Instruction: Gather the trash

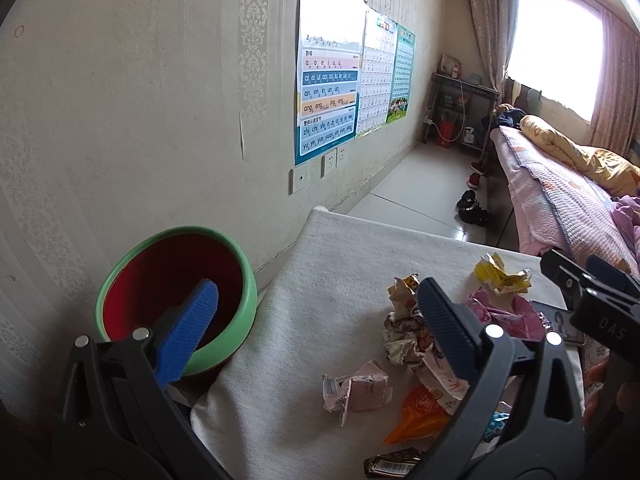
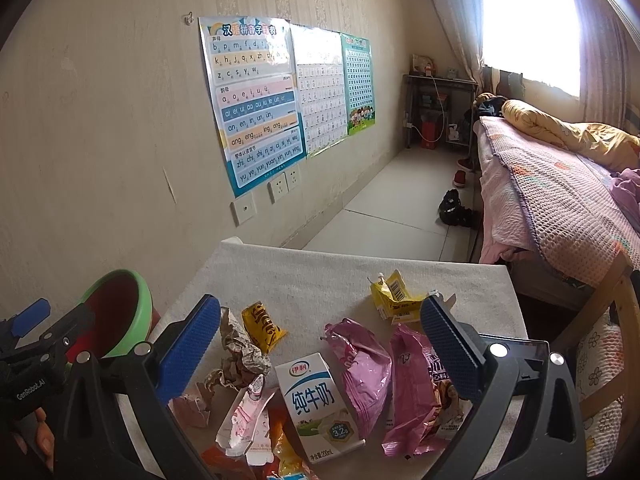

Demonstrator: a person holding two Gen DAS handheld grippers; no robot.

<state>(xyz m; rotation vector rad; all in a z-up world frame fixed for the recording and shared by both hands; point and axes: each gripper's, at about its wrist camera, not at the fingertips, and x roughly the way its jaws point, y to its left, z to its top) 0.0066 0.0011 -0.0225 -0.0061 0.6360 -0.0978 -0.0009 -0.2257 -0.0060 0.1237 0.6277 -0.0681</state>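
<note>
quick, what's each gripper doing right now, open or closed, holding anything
Left gripper: open, holding nothing, between the green bin and the trash.
Right gripper: open, holding nothing, above the milk carton.

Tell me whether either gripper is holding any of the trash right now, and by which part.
Nothing is held. The left gripper and the right gripper are both open above the wrappers, with only air between their fingers.
</note>
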